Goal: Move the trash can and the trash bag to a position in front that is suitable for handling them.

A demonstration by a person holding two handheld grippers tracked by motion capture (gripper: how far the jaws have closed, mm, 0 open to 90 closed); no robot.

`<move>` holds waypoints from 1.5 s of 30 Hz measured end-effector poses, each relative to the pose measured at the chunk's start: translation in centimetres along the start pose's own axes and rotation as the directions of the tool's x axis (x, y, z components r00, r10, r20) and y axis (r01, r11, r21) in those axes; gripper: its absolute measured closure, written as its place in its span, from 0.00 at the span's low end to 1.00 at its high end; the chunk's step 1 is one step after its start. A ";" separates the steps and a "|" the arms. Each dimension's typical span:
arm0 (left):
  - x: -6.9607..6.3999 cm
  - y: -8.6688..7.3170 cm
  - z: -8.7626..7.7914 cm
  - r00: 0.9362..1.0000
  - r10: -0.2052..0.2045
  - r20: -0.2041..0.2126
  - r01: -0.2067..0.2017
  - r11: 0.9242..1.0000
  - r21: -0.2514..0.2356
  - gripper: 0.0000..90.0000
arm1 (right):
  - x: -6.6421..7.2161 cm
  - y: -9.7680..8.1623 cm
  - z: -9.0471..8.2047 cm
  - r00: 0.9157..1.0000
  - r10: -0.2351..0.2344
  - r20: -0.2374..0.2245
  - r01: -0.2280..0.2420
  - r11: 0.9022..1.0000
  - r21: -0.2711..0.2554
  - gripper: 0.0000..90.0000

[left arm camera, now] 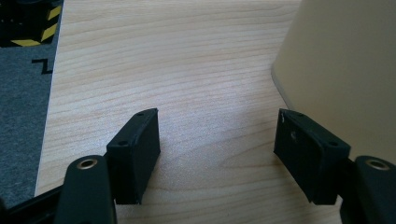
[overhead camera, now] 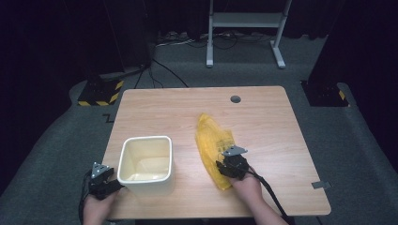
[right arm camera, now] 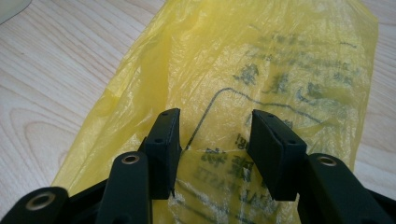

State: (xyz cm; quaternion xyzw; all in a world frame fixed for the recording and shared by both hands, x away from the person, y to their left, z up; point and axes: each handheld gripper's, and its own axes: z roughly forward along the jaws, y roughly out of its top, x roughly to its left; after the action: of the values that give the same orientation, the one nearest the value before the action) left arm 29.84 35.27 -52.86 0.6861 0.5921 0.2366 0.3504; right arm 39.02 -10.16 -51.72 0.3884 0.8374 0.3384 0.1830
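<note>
Bag [overhead camera: 213, 145] looks like thin yellow plastic film: I'd expect it near weightless, floppy and slick, holding no shape, and likely to slide on the counter [overhead camera: 263, 117] rather than lift if I pinch flat. I'd take it at a raised crease or the near edge, grabbing one layer if I want the mouth open, both if I just want to move it. It lies flat and crumpled on the counter right of centre, long axis running away from me, black printed characters and a line frame on the upper face, semi-transparent. Right gripper [right arm camera: 215, 154] sits low over the bag's near end, jaws roughly half open with film between them; pads don't look pressed on it, so nothing held. Left gripper [left arm camera: 217, 140] is parked at the counter's near left corner, jaws wide and empty, just beside the cream bin [overhead camera: 145, 161].
</note>
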 end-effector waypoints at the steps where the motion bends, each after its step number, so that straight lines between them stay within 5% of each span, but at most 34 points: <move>1: 0.0 0.0 0.0 1.000 0.000 0.000 0.000 1.000 0.000 0.35 | -0.1 -0.2 -0.2 1.000 0.008 0.007 -0.008 1.000 0.002 0.59; 5: 0.0 0.0 0.0 1.000 0.011 -0.004 -0.011 1.000 0.004 0.35 | -1.5 -1.3 -1.3 0.999 0.024 0.039 -0.025 1.000 0.007 0.59; 10: 0.0 0.0 0.0 1.000 0.014 -0.004 -0.014 1.000 0.006 0.34 | -4.8 -3.7 -3.6 0.991 0.091 0.098 -0.092 0.996 0.004 0.59; 19: -0.2 0.0 0.1 1.000 0.025 -0.016 -0.025 1.000 0.009 0.34 | -10.9 -8.9 -8.2 0.956 0.221 0.193 -0.217 0.975 -0.040 0.59; 26: -0.2 0.0 0.1 1.000 0.012 -0.013 -0.012 1.000 0.004 0.34 | -12.7 -10.2 -9.8 0.934 0.258 0.247 -0.254 0.966 -0.051 0.53; 29: -0.2 0.0 0.0 1.000 0.017 -0.009 -0.017 1.000 0.004 0.34 | -11.4 -9.1 -10.7 0.937 0.234 0.260 -0.212 0.971 -0.108 0.51; 32: -0.1 0.1 0.0 1.000 -0.007 -0.011 0.007 1.000 -0.013 0.35 | -8.1 -6.8 -11.0 0.956 0.162 0.243 -0.120 0.977 -0.176 0.49; 33: 0.0 0.2 -0.1 0.999 -0.032 0.000 0.032 0.999 -0.028 0.35 | -6.8 -6.1 -10.8 0.964 0.152 0.217 -0.108 0.974 -0.202 0.49; 37: -0.1 1.0 -1.2 1.000 -0.027 0.001 0.027 0.994 -0.109 0.35 | -1.2 -3.4 -8.1 0.991 0.074 0.113 -0.043 0.966 -0.255 0.49; 40: -0.3 1.2 -1.4 0.999 -0.026 0.026 0.029 0.991 -0.127 0.35 | 2.8 -1.6 -5.3 0.999 0.007 0.040 0.003 0.971 -0.238 0.49; 45: -1.3 1.3 -0.7 0.999 0.006 0.046 -0.002 0.996 -0.091 0.37 | 5.2 -0.3 -3.6 1.000 -0.015 0.003 0.016 0.971 -0.238 0.47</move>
State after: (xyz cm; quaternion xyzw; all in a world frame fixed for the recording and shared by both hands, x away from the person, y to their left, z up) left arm 29.95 34.04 -51.33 0.6758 0.5710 0.2482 0.3945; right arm 33.52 -7.86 -49.63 0.3574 0.7936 0.4346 0.2314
